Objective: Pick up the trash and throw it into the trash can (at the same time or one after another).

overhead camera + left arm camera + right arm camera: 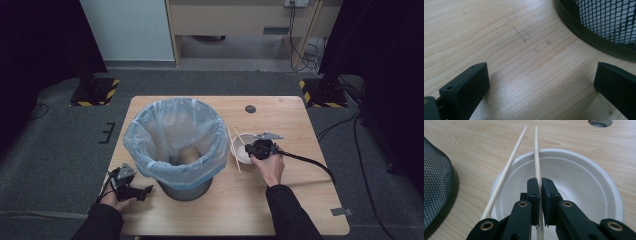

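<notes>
Two chopsticks lie across my white bowl beside the lined bin; my right gripper pinches one chopstick, the other chopstick waits, my left gripper rests wide open, so clearing seems barely begun.

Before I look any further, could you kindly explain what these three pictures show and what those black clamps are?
There is no robot here: a person at a wooden table holds a hand-held clamp in each hand. The wide picture comes from a camera above the table. The other two come from small cameras riding on each clamp, looking along its black jaws.

On the table stand a mesh bin lined with a pale blue bag, and a white bowl with two chopsticks.

The right gripper is shut on one chopstick over the bowl; the other chopstick leans on the rim. The left gripper is open beside the bin, over bare wood.
</notes>
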### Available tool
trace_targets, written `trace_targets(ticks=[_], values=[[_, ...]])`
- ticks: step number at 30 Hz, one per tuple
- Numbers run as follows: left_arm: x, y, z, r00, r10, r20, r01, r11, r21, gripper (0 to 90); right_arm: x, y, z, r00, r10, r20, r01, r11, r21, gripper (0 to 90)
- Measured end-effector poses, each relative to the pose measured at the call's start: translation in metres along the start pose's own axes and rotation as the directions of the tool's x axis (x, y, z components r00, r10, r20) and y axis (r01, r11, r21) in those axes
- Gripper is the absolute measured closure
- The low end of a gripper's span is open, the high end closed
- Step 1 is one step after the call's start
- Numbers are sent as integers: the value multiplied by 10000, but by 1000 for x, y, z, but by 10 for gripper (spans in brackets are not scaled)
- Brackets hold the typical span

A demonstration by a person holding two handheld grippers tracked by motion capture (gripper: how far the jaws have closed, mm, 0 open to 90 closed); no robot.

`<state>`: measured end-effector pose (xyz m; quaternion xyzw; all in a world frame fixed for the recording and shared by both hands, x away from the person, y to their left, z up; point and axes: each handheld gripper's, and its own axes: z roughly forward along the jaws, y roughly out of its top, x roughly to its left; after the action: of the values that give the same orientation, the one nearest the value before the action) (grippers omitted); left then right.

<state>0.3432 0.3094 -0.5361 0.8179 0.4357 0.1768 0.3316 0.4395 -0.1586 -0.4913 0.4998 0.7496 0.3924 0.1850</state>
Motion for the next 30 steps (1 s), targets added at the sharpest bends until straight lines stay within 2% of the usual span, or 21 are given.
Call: trace_targets(ticks=[8, 14, 22, 25, 30], values=[[0, 0, 0, 10000, 2, 1, -2, 10000, 0, 0, -5, 8, -11, 9997, 240, -88, -245, 9984, -505, 858], [0, 0, 0, 10000, 3, 0, -3, 10000, -1, 0, -10, 15, -23, 9984, 519, -244, -541, 9931, -1037, 858], [0, 0, 0, 10000, 2, -1, -2, 10000, 2, 0, -24, 30, -50, 9917, 1116, -633, -1232, 9666, -2248, 858], [0, 0, 0, 10000, 0, 0, 0, 10000, -3, 0, -29, 35, -59, 9878, 1321, -823, -1494, 9529, -2639, 858], [0, 0, 0, 10000, 1, 0, -1, 10000, -1, 0, -38, 42, -76, 9799, 1641, -1130, -1928, 9243, -3294, 858]])
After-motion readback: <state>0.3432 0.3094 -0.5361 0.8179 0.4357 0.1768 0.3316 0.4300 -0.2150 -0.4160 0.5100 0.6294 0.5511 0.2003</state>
